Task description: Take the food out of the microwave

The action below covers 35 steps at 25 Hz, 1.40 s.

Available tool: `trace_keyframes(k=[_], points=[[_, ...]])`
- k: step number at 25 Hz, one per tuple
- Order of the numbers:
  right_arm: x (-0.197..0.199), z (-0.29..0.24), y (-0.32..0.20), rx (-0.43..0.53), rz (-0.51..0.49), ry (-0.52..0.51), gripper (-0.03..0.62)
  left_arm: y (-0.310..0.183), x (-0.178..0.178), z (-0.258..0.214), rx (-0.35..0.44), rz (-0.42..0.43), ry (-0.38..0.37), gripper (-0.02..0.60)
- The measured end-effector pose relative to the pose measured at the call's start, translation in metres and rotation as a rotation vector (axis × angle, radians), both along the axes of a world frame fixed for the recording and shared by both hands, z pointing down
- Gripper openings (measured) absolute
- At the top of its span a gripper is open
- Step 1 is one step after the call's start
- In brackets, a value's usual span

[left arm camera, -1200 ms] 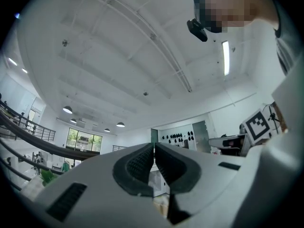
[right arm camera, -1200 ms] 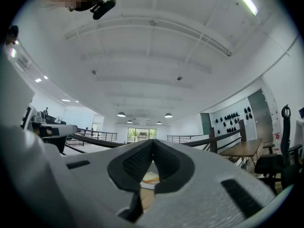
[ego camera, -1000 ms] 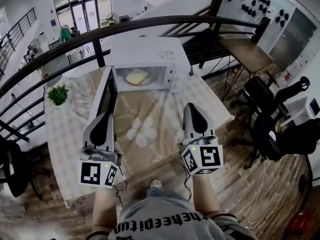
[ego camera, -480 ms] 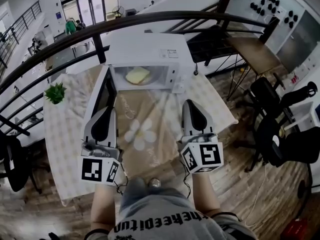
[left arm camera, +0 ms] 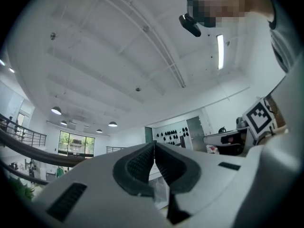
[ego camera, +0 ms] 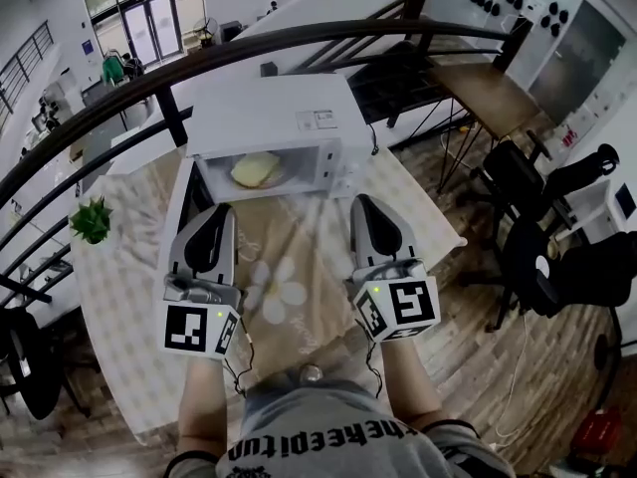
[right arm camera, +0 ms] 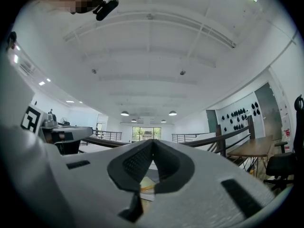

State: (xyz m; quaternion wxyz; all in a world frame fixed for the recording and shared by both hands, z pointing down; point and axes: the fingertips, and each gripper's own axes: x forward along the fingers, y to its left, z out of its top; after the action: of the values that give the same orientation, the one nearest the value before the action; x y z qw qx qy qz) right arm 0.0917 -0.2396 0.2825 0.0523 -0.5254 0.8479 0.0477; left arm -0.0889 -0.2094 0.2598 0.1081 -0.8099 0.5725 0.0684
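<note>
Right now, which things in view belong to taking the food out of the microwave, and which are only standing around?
Belong to the job: microwave, door open; food inside it; left gripper and right gripper, both shut and empty.
Just standing about: potted plant; black chair; railing; wooden table.

Office mezzanine: curved railing [ego camera: 299,40], swivel chairs [ego camera: 542,257]
</note>
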Motion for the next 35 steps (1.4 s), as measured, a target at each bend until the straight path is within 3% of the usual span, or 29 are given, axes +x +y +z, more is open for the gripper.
trace_keyframes(k=[7,15,24,30,35], points=[[-0.013,0.017,-0.037,-0.027,0.020,0.037,0.005,-0.057,-0.005,0.040,-0.078,0.043,-0.067,0.012],[-0.008,0.044,-0.057,-0.088,0.053,0.058,0.005,-0.113,-0.005,0.134,-0.184,0.026,-0.283,0.012],[-0.004,0.066,-0.062,-0.140,0.071,0.056,0.005,-0.138,0.021,0.204,-0.220,0.073,-0.688,0.012],[-0.015,0.079,-0.061,-0.168,0.050,0.087,0.005,-0.164,0.017,0.246,-0.214,0.026,-0.895,0.014],[-0.014,0.087,-0.062,-0.182,0.062,0.092,0.005,-0.182,0.008,0.273,-0.246,-0.001,-1.003,0.014]])
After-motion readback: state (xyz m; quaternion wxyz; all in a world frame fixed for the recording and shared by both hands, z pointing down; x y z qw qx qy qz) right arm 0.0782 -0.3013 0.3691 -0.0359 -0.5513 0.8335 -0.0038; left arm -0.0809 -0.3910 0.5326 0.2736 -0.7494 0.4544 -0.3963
